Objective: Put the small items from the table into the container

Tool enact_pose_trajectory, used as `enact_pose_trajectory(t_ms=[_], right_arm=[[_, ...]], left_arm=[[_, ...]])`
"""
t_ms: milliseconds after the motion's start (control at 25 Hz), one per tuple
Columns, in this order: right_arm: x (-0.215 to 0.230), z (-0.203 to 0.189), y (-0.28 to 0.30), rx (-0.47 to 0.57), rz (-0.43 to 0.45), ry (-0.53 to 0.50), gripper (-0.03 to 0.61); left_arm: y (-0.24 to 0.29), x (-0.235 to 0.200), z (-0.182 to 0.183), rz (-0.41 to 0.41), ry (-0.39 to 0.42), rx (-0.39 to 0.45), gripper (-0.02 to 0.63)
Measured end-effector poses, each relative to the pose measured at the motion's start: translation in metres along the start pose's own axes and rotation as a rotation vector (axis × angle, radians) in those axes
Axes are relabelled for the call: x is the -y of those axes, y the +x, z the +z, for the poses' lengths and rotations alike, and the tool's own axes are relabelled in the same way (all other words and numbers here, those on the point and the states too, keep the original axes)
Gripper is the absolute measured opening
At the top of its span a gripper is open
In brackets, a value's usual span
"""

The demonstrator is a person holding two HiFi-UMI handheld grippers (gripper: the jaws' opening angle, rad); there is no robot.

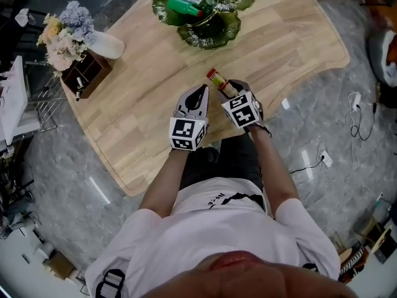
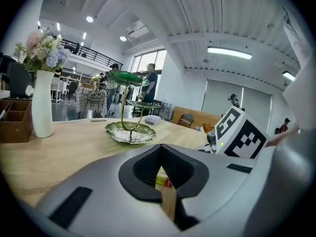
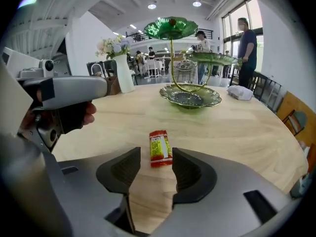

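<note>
red packet (image 3: 160, 147) ungripped, just ahead of wide-open right claw (image 3: 154, 163)

- White short-sleeved shirt (image 1: 214, 228), black print on chest and sleeve.
- Dark trousers (image 1: 232, 157).
- Grey shells on left gripper (image 1: 200, 92) and right gripper (image 1: 227, 87); pads (image 3: 121, 169) black, ribbed.
- Black-and-white square-marker cube (image 1: 187, 133) on each.

I'm getting bright, even light from ceiling lamps (image 2: 229, 53) and windows (image 3: 237, 19); fisheye edges are bending and darkening, shadows are falling soft.

Wooden table (image 1: 279, 48) with packet (image 3: 160, 148), vase (image 1: 107, 44), stand (image 1: 208, 35)
</note>
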State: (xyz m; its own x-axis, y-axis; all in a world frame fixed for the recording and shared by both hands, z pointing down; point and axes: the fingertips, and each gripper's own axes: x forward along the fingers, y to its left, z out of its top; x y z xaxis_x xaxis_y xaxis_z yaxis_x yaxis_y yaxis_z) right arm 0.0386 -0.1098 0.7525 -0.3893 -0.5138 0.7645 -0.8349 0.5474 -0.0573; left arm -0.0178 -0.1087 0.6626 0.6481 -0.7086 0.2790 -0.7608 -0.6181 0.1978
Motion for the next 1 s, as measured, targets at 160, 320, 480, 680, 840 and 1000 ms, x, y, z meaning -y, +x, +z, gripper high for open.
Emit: enact_pose_trajectory(t_ms=[160, 320, 480, 680, 840, 1000], right_arm=[[0.006, -0.003, 0.021, -0.062, 0.017, -0.029, 0.201], [0.006, -0.005, 0.037, -0.132, 0.037, -0.066, 0.206], [0.009, -0.004, 0.043, -0.161, 0.036, -0.065, 0.207], [0.008, -0.006, 0.041, -0.175, 0.04, -0.052, 0.117], [0.006, -0.003, 0.027, -0.144, 0.029, -0.021, 0.097], [0.004, 0.011, -0.003, -0.099, 0.014, 0.002, 0.095]], left_arm=[[0.006, -0.012, -0.004, 0.015, -0.005, -0.001, 0.006], [0.009, -0.021, -0.006, 0.028, -0.012, -0.002, 0.006], [0.008, -0.027, -0.005, 0.039, -0.023, -0.001, 0.006], [0.005, -0.027, -0.003, 0.043, -0.035, -0.008, 0.006], [0.0, -0.019, 0.004, 0.034, -0.033, -0.017, 0.006], [-0.007, -0.004, 0.019, 0.022, -0.028, -0.025, 0.006]])
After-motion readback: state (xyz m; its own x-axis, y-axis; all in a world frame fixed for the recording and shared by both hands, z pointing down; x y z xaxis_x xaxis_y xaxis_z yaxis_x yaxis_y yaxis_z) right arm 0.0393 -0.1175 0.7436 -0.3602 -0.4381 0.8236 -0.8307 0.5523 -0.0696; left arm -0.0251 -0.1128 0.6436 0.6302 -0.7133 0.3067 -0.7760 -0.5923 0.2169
